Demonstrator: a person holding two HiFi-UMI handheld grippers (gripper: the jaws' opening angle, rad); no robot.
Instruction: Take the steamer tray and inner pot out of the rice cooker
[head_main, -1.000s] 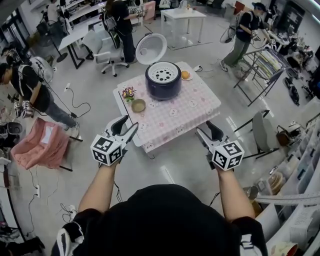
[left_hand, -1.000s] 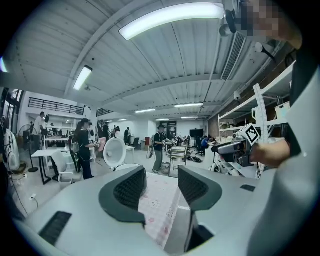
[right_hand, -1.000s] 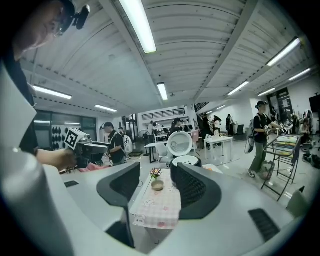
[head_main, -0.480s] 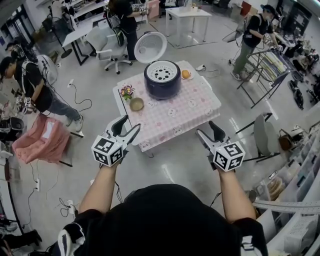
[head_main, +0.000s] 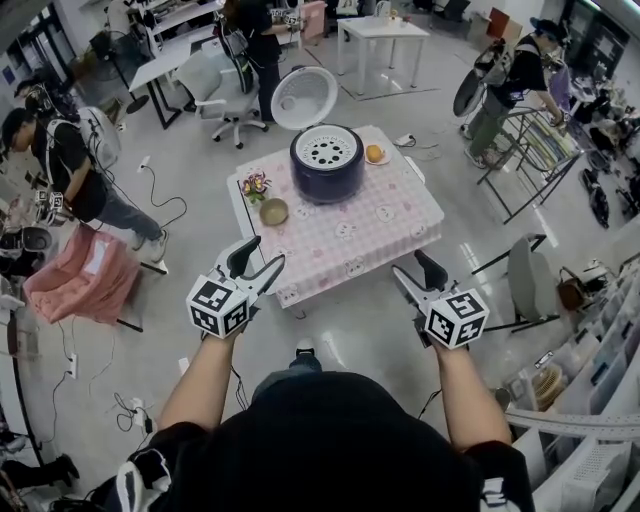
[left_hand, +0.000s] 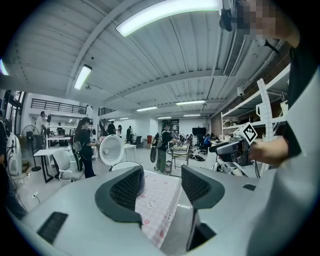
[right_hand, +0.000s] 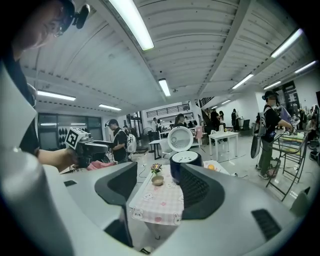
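Observation:
The dark blue rice cooker (head_main: 327, 162) stands at the far side of the table (head_main: 390, 245), its round white lid (head_main: 302, 97) swung up behind it. A white perforated steamer tray (head_main: 327, 149) sits in its mouth; the inner pot is hidden. Both grippers hang in the air short of the table's near edge, far from the cooker. My left gripper (head_main: 262, 253) and right gripper (head_main: 409, 264) are open; their jaws have just been opening, with nothing between them. The right gripper view shows the cooker (right_hand: 184, 161) past the open jaws (right_hand: 157, 186). The left gripper (left_hand: 162, 181) looks along the pink cloth.
On the pink checked cloth are a small bowl (head_main: 274, 211), a bunch of flowers (head_main: 258, 185) and an orange on a plate (head_main: 374, 153). A grey chair (head_main: 525, 268) stands right of the table, a pink-draped seat (head_main: 78, 285) at the left. Several people stand around.
Both grippers' jaws stand wider than before. The table and cooker have shifted slightly lower in the head view, and a shoe now shows on the floor between my arms.

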